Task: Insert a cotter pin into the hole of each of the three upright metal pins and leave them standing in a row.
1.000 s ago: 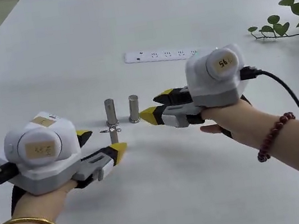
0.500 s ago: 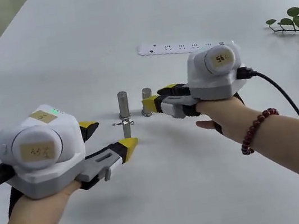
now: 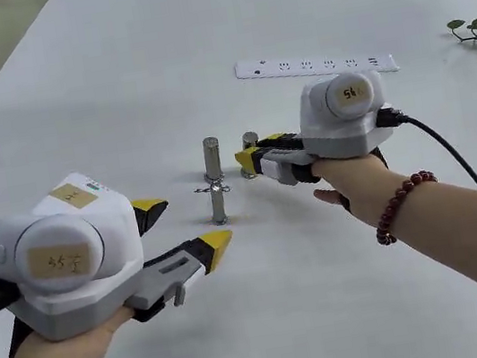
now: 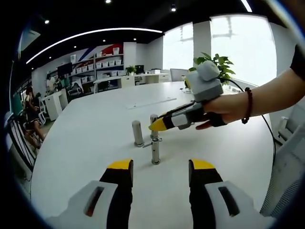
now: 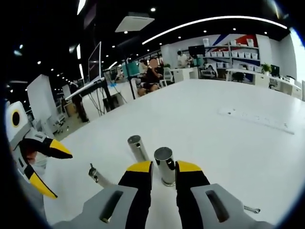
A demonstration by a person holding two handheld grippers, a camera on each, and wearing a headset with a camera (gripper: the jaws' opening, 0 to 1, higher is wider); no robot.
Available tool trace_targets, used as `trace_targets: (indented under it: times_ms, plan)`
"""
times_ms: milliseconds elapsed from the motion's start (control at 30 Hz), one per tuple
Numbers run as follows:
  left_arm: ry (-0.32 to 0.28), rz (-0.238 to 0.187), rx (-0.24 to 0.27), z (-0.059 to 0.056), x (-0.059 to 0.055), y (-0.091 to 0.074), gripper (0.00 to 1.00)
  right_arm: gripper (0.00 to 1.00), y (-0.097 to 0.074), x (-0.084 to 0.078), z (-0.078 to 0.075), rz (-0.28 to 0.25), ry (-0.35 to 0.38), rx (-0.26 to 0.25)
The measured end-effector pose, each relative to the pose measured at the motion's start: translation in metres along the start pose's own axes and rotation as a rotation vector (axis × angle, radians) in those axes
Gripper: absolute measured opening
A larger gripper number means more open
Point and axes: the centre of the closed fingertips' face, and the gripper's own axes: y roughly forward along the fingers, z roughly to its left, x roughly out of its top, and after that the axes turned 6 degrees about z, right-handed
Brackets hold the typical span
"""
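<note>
White table (image 3: 96,83), power strip (image 3: 316,65) beyond rightmost pin (image 3: 250,139)

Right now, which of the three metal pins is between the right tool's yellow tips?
The rightmost pin in the head view: the right tool's tips flank it. The back pin and front pin stand free.

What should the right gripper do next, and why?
Probably squeeze the right gripper firmly onto the pin between its jaws, to steady it. The jaws sit close on both sides, and that pin looks bare, while the near pin has its cotter pin.
</note>
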Motion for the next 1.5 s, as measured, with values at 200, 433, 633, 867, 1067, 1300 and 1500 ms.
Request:
trace_targets:
  times_ms: [200,433,633,867,1067,1300,1500]
  plan:
    - [-0.004,-0.006,-0.009,0.0,0.0,-0.001,0.46,0.1,0.004,0.0,-0.007,0.003,-0.013,0.001]
    - [0.003,-0.008,-0.028,-0.004,0.0,-0.001,0.51,0.09,0.004,0.001,-0.007,0.01,-0.071,0.008]
    - [0.005,-0.017,-0.041,-0.006,0.002,-0.001,0.58,0.08,0.001,0.001,-0.007,0.019,-0.09,0.015]
    - [0.01,-0.016,-0.053,-0.01,0.006,-0.006,0.66,0.07,-0.008,-0.005,-0.003,0.029,-0.12,0.017]
    - [0.021,-0.017,-0.068,-0.017,0.007,-0.01,0.73,0.07,-0.017,-0.007,-0.004,0.03,-0.161,0.028]
    - [0.026,-0.009,-0.077,-0.021,0.004,-0.013,0.82,0.07,-0.027,-0.013,0.001,0.036,-0.205,0.039]
    - [0.015,-0.018,-0.085,-0.024,0.005,-0.016,0.87,0.07,-0.04,-0.023,0.009,0.048,-0.218,0.047]
